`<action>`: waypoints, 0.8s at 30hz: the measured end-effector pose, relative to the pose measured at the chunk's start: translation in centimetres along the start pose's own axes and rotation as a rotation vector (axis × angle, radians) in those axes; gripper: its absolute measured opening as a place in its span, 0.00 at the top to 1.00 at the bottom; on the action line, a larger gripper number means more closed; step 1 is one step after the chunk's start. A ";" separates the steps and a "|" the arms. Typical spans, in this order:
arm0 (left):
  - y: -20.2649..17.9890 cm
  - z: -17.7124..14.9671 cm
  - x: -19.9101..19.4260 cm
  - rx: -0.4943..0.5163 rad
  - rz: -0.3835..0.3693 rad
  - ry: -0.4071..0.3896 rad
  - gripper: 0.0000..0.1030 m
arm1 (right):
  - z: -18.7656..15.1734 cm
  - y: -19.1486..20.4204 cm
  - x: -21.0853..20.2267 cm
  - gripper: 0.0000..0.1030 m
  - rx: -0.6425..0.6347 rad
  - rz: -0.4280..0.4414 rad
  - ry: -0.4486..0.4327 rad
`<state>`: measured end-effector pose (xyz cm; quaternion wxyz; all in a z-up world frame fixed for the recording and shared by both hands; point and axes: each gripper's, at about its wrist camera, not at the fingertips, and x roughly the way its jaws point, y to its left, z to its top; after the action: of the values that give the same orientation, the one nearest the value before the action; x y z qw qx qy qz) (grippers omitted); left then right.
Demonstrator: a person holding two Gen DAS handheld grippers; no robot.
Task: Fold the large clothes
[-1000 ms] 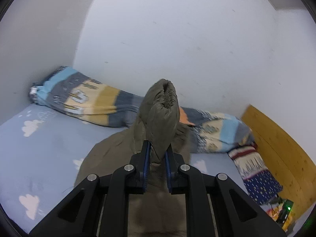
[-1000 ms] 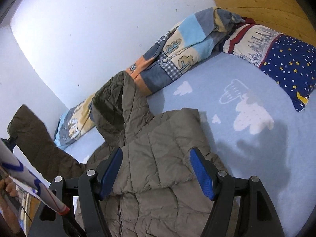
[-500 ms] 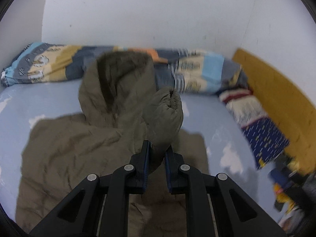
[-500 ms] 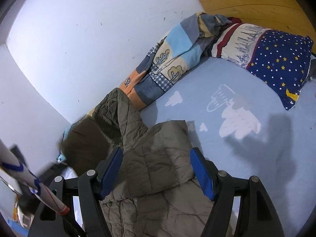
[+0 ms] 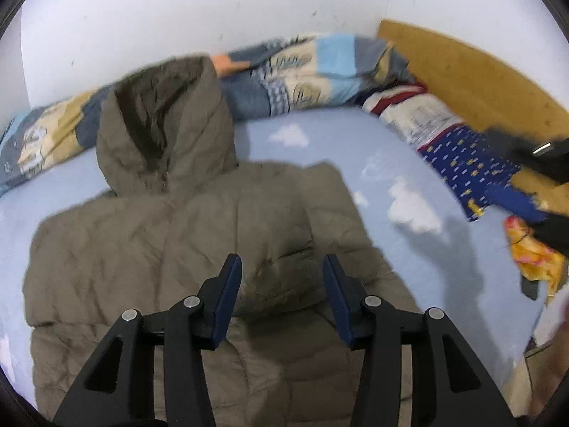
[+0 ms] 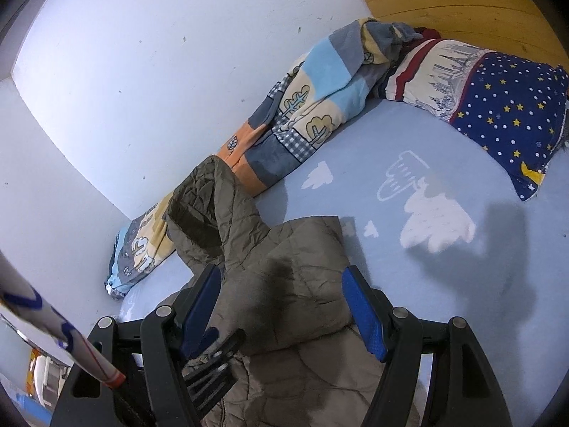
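Note:
An olive padded jacket (image 5: 170, 249) lies flat on the blue bed sheet (image 5: 355, 149), its hood (image 5: 160, 124) towards the wall. One sleeve is folded across its body. My left gripper (image 5: 282, 277) hovers just over that folded sleeve. Its jaws are opening and its pads press on nothing. In the right wrist view the same jacket (image 6: 302, 277) lies under my right gripper (image 6: 282, 299), which stands open and holds nothing. The left gripper's fingertips (image 6: 217, 348) show at the lower left of that view, over the jacket.
A patchwork blanket (image 6: 313, 106) lies bunched along the white wall. A starry blue pillow (image 6: 505, 106) rests against the wooden headboard (image 6: 462, 7). A white pole with blue marks (image 6: 53, 323) crosses the lower left. Yellow-orange clutter (image 5: 533, 252) sits past the bed's right edge.
The left gripper swung down and across the jacket with the sleeve cuff pinched in it, then opened and let the sleeve drop onto the jacket's body. The right gripper stayed open, barely moving.

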<state>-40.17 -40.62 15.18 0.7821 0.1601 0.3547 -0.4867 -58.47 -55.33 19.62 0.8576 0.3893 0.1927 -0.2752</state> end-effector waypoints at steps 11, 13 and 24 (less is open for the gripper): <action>17.4 -1.8 -2.7 -0.180 0.321 0.030 0.47 | -4.8 4.8 7.9 0.46 -0.219 -0.034 0.198; 19.7 -2.7 -2.1 -0.211 0.344 0.053 0.47 | -5.6 5.2 9.2 0.46 -0.248 -0.052 0.216; 24.2 -7.2 2.2 -0.285 0.286 0.142 0.44 | -9.0 4.4 17.2 0.46 -0.342 -0.200 0.351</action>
<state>-21.29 -26.22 6.31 0.8310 0.1304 0.4476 -0.3034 -43.48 -51.51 7.14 0.8331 0.2595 0.4196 -0.2503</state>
